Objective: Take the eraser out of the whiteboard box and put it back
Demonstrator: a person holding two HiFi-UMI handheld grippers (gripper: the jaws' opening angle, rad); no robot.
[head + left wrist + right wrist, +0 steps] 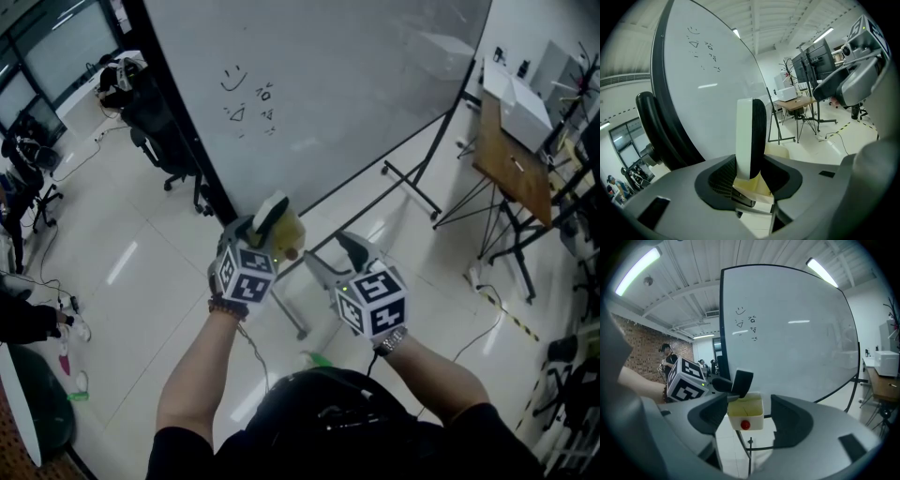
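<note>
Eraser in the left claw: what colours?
Eraser: white with a black side; best in left gripper view.

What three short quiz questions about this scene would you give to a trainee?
1. True or false: the left gripper is shut on the eraser.
2. The right gripper is: A) shut on a pen; B) open, holding nothing; C) shut on a cloth.
3. Which colour is the dot on the front of the box?
Key: 1 true; 2 B; 3 red.
</note>
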